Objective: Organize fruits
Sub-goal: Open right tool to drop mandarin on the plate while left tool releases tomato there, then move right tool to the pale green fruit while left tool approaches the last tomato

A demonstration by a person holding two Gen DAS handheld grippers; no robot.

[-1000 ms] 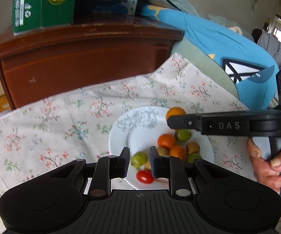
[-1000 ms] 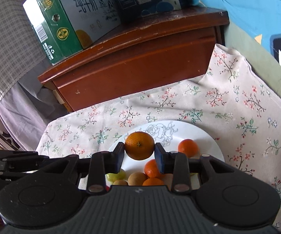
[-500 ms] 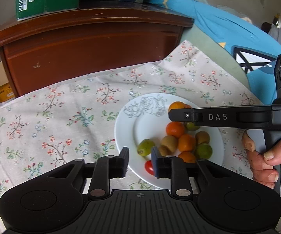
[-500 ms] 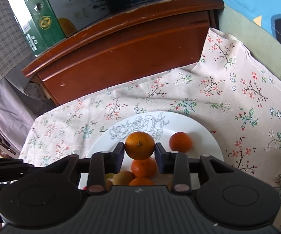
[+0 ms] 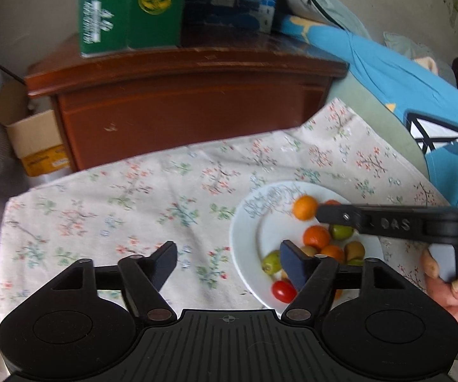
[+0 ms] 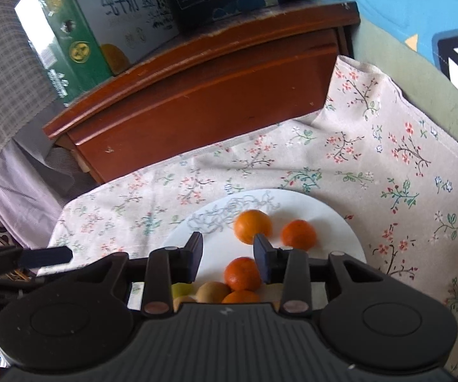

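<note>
several small round fruits, orange, green and red, already sit on the white round plate [image 6: 334, 210] on the floral-cloth table [image 5: 133, 191]. the large orange [image 6: 252, 225] rests at the plate's far side, just beyond your right gripper [image 6: 228, 254], fingers spread, empty. your left gripper [image 5: 228, 259] hovers low at the plate's near-left rim, fingers wide apart.

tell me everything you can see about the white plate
The round white ceramic-looking plate has a grey floral line drawing on its far rim. It lies flat on the floral tablecloth and holds small oranges, green and brownish fruits and a red cherry tomato. Both open grippers hover above its near side.
</note>
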